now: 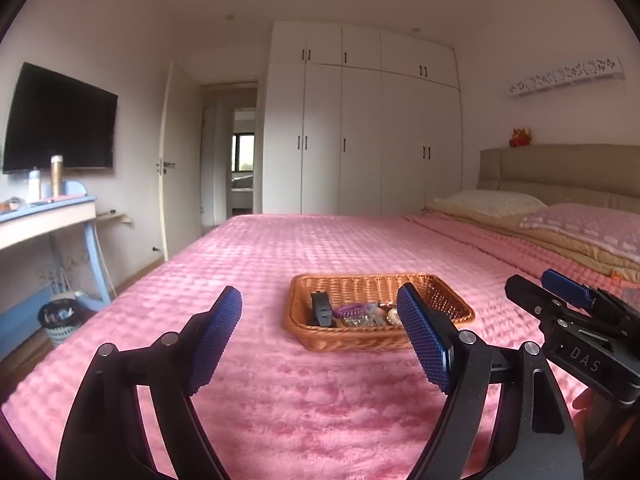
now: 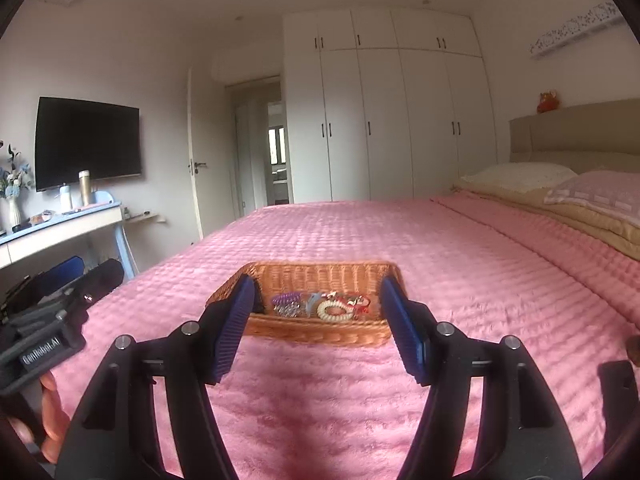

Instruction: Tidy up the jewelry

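A brown wicker basket (image 1: 448, 300) sits on the pink bedspread (image 1: 280, 392); it also shows in the right wrist view (image 2: 320, 274). It holds a black clip (image 1: 322, 310), a purple coil hair tie (image 1: 347, 311), a cream coil hair tie (image 2: 334, 310), a red piece (image 2: 360, 303) and other small jewelry. My left gripper (image 1: 320, 340) is open and empty, just short of the basket. My right gripper (image 2: 316, 330) is open and empty, its fingers framing the basket's near side. The right gripper also shows at the right of the left wrist view (image 1: 560, 292).
The bed's pillows (image 2: 520, 178) and headboard lie at the right. A desk (image 2: 64, 228) with bottles stands at the left under a wall TV (image 2: 88, 142). White wardrobes (image 2: 400, 120) and an open door are at the back. A bin (image 1: 60, 320) stands on the floor.
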`<action>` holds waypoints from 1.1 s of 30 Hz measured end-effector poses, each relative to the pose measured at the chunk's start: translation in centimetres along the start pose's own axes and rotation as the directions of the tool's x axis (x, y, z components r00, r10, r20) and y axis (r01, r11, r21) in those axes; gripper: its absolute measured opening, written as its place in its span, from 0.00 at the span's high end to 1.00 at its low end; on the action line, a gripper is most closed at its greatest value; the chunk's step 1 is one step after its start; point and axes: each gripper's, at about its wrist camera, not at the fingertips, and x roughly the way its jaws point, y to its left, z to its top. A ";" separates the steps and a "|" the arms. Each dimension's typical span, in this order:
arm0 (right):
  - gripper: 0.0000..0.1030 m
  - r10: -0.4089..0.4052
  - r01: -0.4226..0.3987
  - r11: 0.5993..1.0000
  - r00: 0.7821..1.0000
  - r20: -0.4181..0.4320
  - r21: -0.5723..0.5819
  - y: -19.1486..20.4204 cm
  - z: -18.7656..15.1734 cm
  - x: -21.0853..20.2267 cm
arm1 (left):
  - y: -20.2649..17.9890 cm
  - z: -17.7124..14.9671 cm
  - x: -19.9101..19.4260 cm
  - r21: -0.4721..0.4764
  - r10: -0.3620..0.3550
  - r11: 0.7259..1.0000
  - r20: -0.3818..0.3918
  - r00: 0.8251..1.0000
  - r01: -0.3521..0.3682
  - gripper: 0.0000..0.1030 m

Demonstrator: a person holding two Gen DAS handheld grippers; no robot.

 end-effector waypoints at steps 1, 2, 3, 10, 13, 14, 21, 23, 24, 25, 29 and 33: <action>0.40 -0.006 0.006 1.000 1.000 0.007 -0.007 0.0 -0.1 0.0 | -0.3 -0.2 -0.1 0.005 0.002 1.000 0.008 1.000 -0.003 0.24; 0.39 -0.017 0.017 1.000 1.000 0.019 -0.011 0.0 -0.3 -0.1 | -0.4 -0.3 -0.1 0.004 0.006 1.000 0.016 1.000 -0.006 0.23; 0.37 -0.027 0.027 0.999 0.999 0.031 -0.019 0.0 -0.5 -0.2 | -0.6 -0.7 -0.1 -0.002 0.015 1.000 0.030 0.999 -0.015 0.19; 0.28 -0.072 0.071 0.996 0.997 -0.007 -0.057 0.3 -3.0 1.6 | 0.1 -2.9 2.3 -0.028 0.082 0.996 -0.011 0.997 -0.082 0.15; 0.28 -0.082 0.081 0.995 0.996 -0.030 -0.054 0.2 -3.8 2.4 | 0.4 -3.7 3.0 -0.036 0.106 0.994 -0.031 0.994 -0.107 0.15; 0.28 -0.083 0.081 0.995 0.996 -0.030 -0.054 0.1 -3.9 2.4 | 0.5 -4.0 3.2 -0.035 0.109 0.993 -0.036 0.993 -0.110 0.15; 0.22 -0.077 0.076 0.997 0.997 -0.010 -0.030 -0.4 -4.0 2.2 | 0.5 -4.9 3.1 -0.024 0.123 0.992 -0.036 0.992 -0.124 0.12; 0.22 -0.073 0.073 0.997 0.997 -0.010 -0.022 -0.6 -4.0 2.1 | 0.8 -4.8 2.8 -0.043 0.131 0.990 -0.024 0.991 -0.132 0.11; 0.22 -0.073 0.073 0.997 0.997 -0.009 -0.018 -0.6 -4.0 2.1 | 1.0 -4.8 2.5 -0.051 0.136 0.989 -0.017 0.991 -0.136 0.11; 0.22 -0.074 0.073 0.997 0.997 -0.008 -0.016 -0.7 -4.0 2.1 | 1.0 -4.8 2.5 -0.052 0.137 0.989 -0.015 0.990 -0.138 0.11; 0.22 -0.073 0.073 0.997 0.997 -0.001 -0.018 -0.6 -4.1 1.9 | 0.6 -4.7 2.3 -0.035 0.143 0.989 -0.002 0.990 -0.143 0.10; 0.22 -0.075 0.075 0.997 0.997 0.002 -0.027 -0.4 -4.1 1.9 | 0.4 -4.7 2.2 -0.025 0.143 0.989 0.006 0.990 -0.143 0.09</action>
